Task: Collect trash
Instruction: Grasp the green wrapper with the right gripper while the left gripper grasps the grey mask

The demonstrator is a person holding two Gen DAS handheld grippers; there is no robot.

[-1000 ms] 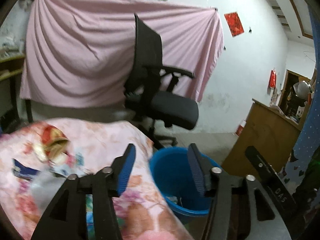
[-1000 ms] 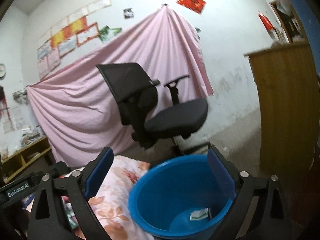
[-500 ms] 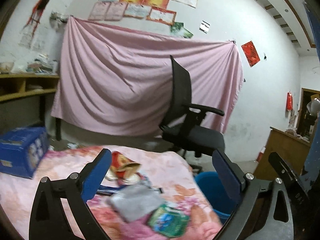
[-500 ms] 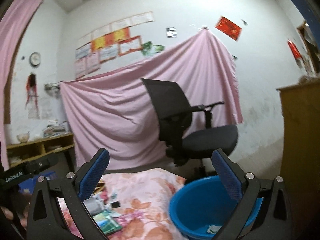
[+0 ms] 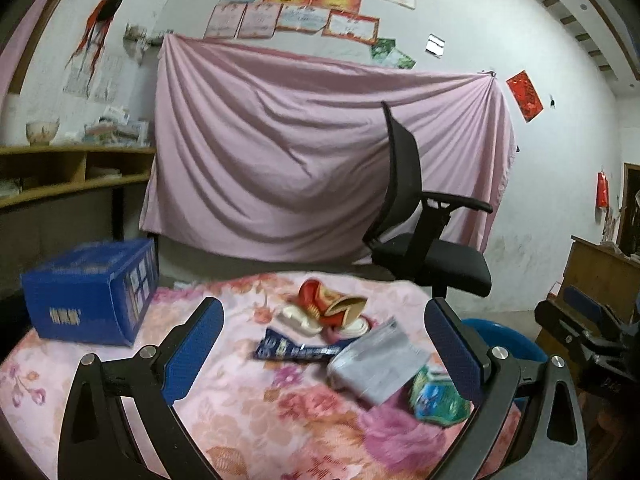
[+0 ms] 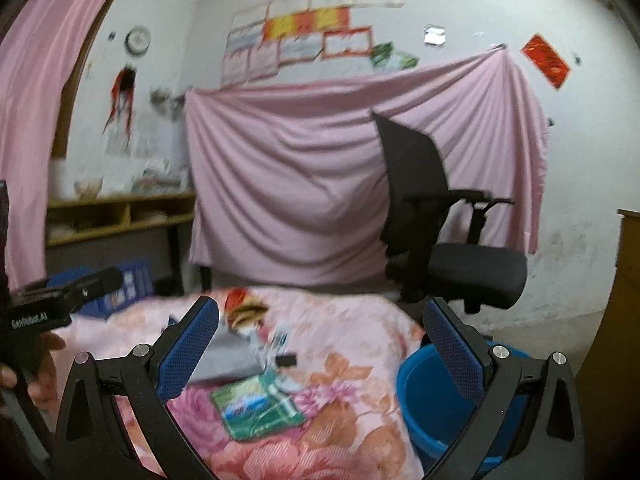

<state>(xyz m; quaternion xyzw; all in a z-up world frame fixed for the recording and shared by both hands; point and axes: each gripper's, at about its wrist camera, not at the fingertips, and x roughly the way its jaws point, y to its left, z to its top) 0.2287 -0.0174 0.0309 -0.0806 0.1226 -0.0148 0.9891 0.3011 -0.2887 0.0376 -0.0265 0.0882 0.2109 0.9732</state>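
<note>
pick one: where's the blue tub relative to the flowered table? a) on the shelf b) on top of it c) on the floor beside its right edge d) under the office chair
c: the blue tub sits low beside the right edge of the flowered table, with the wrappers up on the cloth.

Dim, flat indoor light on both your views; the right wrist view smears with motion blur, fisheye bends the walls, black vignette rims every edge.
</note>
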